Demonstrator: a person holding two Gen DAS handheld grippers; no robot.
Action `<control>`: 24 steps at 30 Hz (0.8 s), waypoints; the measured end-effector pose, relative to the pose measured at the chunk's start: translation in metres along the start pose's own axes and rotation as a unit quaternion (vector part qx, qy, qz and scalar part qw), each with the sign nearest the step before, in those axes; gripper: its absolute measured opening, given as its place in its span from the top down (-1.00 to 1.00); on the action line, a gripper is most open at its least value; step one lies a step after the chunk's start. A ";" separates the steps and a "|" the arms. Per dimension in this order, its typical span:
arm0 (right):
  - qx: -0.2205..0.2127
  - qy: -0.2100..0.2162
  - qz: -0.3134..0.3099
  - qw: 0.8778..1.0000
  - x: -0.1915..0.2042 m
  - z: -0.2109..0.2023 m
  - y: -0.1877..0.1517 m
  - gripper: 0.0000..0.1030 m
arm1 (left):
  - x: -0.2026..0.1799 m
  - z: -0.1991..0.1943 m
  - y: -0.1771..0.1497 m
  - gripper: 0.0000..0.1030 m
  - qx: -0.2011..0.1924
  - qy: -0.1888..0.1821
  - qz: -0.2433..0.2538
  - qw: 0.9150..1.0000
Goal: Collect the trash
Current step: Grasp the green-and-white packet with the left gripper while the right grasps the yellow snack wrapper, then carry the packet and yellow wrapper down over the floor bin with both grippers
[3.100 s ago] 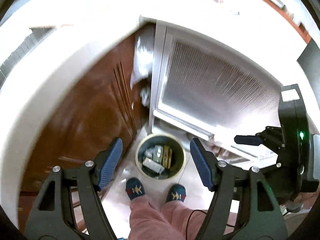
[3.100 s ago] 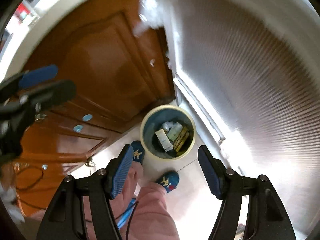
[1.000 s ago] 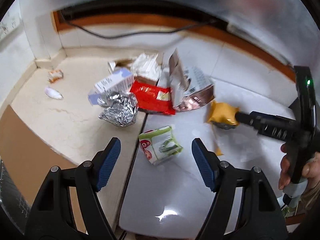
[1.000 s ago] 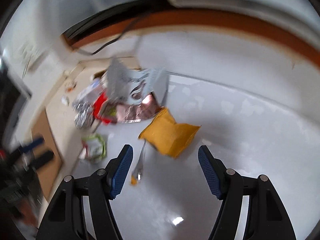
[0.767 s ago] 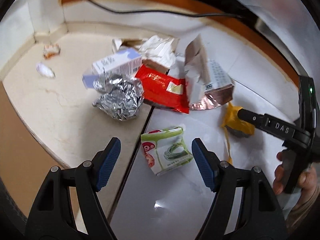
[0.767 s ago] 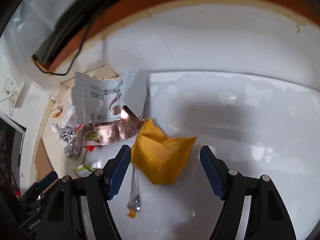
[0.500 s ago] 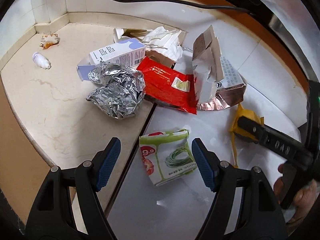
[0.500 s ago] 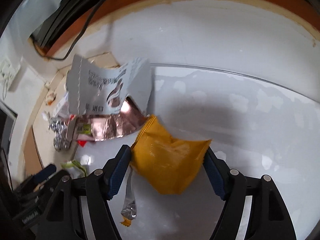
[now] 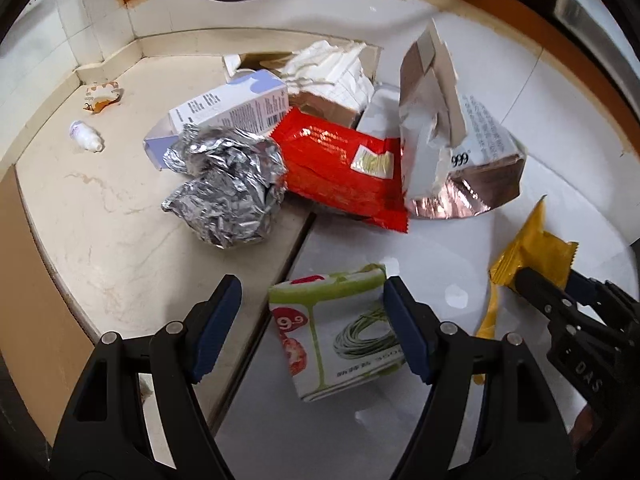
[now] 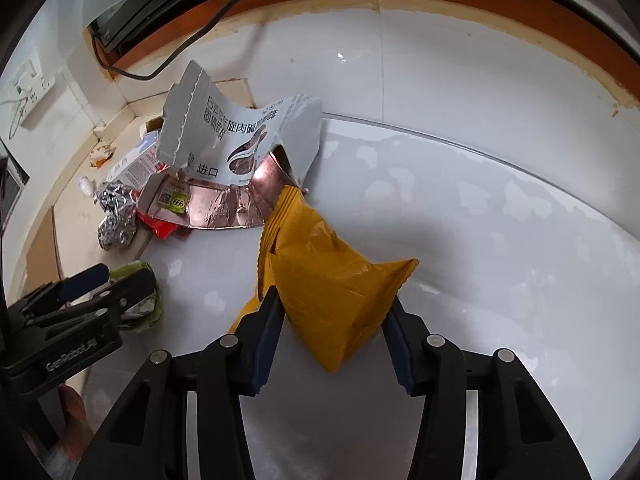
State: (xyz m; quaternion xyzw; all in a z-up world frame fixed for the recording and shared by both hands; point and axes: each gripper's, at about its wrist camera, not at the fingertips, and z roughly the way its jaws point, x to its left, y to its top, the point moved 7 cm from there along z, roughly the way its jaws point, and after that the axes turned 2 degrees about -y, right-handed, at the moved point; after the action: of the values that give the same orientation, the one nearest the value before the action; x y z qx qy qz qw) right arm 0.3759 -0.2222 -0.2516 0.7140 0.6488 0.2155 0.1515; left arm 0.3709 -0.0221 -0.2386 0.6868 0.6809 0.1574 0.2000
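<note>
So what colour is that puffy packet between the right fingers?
Mustard yellow packet, plain and unprinted on the side that shows, seen best from the right wrist view.

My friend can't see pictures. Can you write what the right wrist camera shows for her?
The right gripper has just been closing on a puffy yellow snack bag lying on a shiny white counter, pads against its sides. Behind it sits a torn white carton and crumpled foil; the left gripper is at far left.

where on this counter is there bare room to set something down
Free: the white surface right of the yellow packet, toward the wall, and the beige slab left of the foil ball. Crowded: the pile around the red wrapper and torn carton.
</note>
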 end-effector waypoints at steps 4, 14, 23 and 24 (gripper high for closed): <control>-0.007 0.001 -0.005 1.000 0.003 -0.007 -0.006 0.35 | -0.007 0.004 0.000 -0.38 -0.005 0.012 0.015 1.000; -0.020 0.037 0.007 0.999 0.003 -0.030 -0.018 0.87 | 0.001 -0.012 -0.005 0.06 -0.028 -0.023 -0.013 0.999; -0.027 0.073 0.021 0.997 0.000 -0.060 -0.038 0.90 | 0.010 -0.062 -0.028 0.08 -0.063 -0.062 -0.031 0.996; -0.028 0.079 0.023 0.996 0.000 -0.066 -0.041 0.90 | 0.011 -0.069 -0.030 0.08 -0.066 -0.067 -0.035 0.995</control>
State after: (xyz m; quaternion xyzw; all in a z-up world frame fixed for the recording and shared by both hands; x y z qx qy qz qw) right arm 0.3072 -0.2213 -0.2154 0.7052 0.6355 0.2927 0.1146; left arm 0.3111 -0.0068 -0.1942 0.6570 0.6776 0.1482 0.2954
